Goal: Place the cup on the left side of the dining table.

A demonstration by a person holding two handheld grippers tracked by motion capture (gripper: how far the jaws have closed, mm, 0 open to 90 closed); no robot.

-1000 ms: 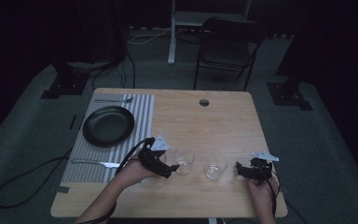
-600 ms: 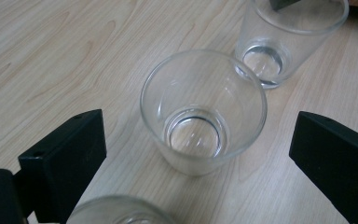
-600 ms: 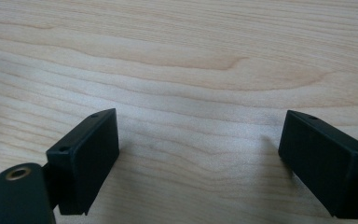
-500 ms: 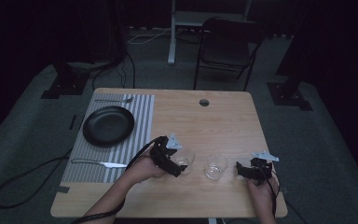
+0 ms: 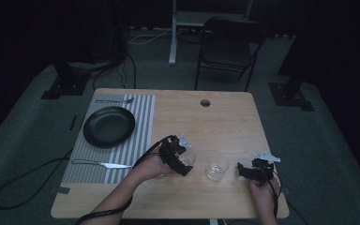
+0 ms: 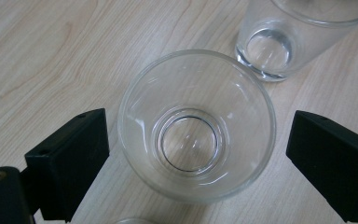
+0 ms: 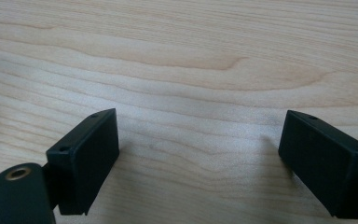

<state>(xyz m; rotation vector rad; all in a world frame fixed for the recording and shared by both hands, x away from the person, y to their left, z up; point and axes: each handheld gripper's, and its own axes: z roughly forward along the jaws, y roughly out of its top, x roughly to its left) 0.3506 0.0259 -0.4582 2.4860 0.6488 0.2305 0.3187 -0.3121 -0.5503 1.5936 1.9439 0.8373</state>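
Closing in with left gripper, jaws just now narrowing, not yet touching the small clear round glass standing upright between them on the light wooden worktop. Sitting well apart: right gripper, jaws wide, holding nothing.

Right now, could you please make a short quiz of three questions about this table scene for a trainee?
1. True or false: the left gripper fingers already press on the near glass.
2. What lies between the right gripper fingers? A) a glass B) bare table C) a knife
3. On what does the black plate sit?

Key: 1. False; the fingers have just been closing with the glass between them, but gaps remain on both sides. 2. B. 3. The striped placemat.
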